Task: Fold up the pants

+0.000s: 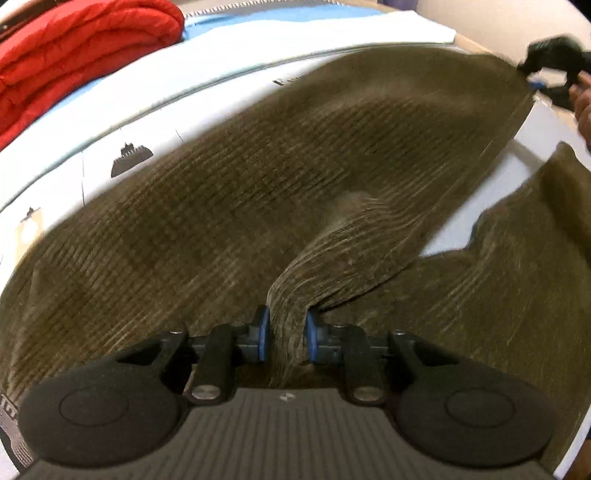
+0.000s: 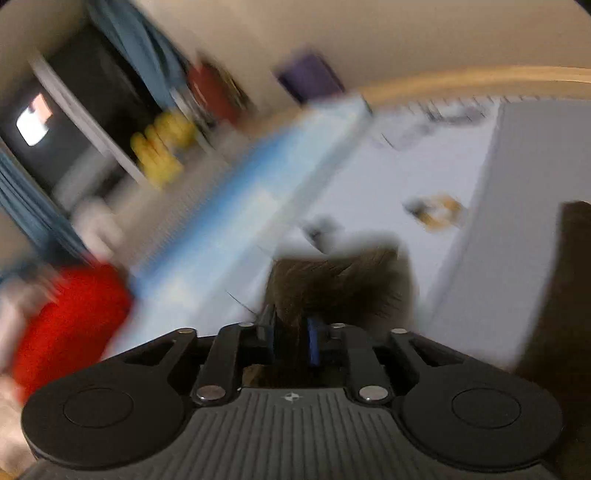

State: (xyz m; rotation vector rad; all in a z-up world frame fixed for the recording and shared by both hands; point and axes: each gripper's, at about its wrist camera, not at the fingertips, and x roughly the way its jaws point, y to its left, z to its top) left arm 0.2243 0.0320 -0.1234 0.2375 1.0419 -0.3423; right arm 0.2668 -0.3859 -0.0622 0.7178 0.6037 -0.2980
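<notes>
Corduroy pants (image 1: 229,192), olive-brown, spread over a white bed sheet (image 1: 110,122) printed with small dark building shapes. Far left on the bed: a folded red quilted blanket (image 1: 81,48). Beside it runs a light blue striped cloth (image 1: 280,16), and to the right of that a white folded cloth (image 1: 388,26). A pale wooden bed frame edge (image 1: 476,44) shows at the far right.

Left gripper (image 1: 286,334): blue-padded fingers (image 1: 263,332) closed narrow on a bunched ridge of the corduroy at the near edge. From that pinch the fabric rises and fans away.

Long axis of the lifted part runs from the near centre toward the far right, where the right gripper (image 1: 550,70) grips the far end; the person's hand (image 1: 583,107) is just behind it. Cloth between the two grippers looks stretched, with a seam edge (image 1: 491,147) running down its right side. Another part of the pants lies flat at the near right, with a gap of white sheet between it and the lifted part.

Right wrist view is heavily motion-blurred. Right gripper (image 2: 291,341) holds a tuft of dark brown fabric (image 2: 332,284) between close-set fingers, one blue pad (image 2: 313,343) visible. Beyond: the same blue striped cloth (image 2: 236,206), red blanket (image 2: 70,321), white sheet (image 2: 388,177). Far left, an open dark shelf unit (image 2: 92,110) with blurred yellow items (image 2: 159,147) and something red (image 2: 210,92); details cannot be made out. A purple object (image 2: 310,77) stands against the beige wall (image 2: 406,33).
</notes>
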